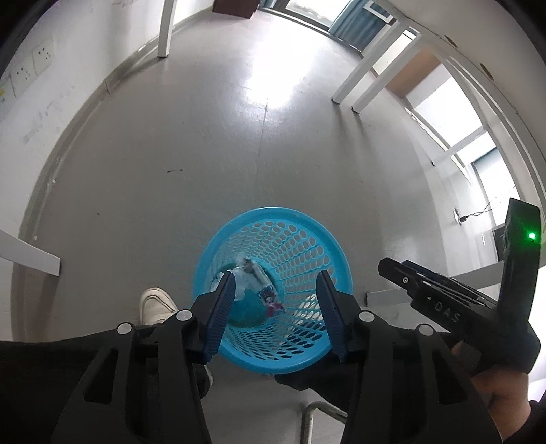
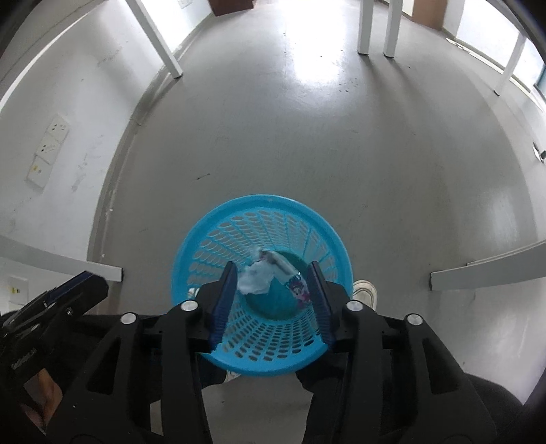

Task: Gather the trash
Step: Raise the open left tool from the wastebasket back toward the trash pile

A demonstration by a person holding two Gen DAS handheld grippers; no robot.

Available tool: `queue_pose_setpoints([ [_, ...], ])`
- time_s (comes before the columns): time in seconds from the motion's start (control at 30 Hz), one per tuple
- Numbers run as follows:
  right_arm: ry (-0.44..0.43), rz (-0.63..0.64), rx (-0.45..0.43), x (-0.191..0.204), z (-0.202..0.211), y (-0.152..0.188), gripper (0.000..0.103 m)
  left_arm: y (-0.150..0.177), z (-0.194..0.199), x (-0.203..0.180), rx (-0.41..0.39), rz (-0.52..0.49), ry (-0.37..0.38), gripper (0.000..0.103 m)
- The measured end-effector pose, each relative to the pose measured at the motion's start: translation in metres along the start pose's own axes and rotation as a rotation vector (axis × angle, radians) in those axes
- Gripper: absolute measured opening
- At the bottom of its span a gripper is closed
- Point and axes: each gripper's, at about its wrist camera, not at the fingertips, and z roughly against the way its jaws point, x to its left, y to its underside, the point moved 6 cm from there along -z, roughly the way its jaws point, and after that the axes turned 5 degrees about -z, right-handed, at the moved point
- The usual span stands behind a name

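Observation:
A round blue mesh basket point(image 1: 273, 213) stands on the grey floor, straight below both grippers. A crumpled white paper point(image 2: 254, 281) and a clear wrapper with a printed picture point(image 2: 293, 280) lie loose at its bottom; in the left wrist view the same trash point(image 1: 254, 278) shows between the fingers. My left gripper point(image 1: 275, 276) is open above the basket mouth with nothing held. My right gripper point(image 2: 272, 266) hangs open over the basket point(image 2: 262, 201) too, its pads touching nothing.
A person's white shoe point(image 1: 155, 304) stands beside the basket, and a shoe point(image 2: 365, 290) shows on its other side. White table legs point(image 2: 365, 27) rise at the far end of the floor. A wall with sockets point(image 2: 51, 143) runs along the left.

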Motion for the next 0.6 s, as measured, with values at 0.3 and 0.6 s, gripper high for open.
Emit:
queue_pose_setpoints([
  [0.3, -0.047, 0.035, -0.018, 0.013, 0.043, 0.028, 0.052, 0.011, 0.039, -0.014, -0.062, -0.091, -0.068, 0.057],
  [0.6, -0.107, 0.056, -0.089, 0.017, 0.108, 0.062, 0.062, 0.034, 0.089, -0.031, -0.112, -0.194, -0.118, 0.063],
])
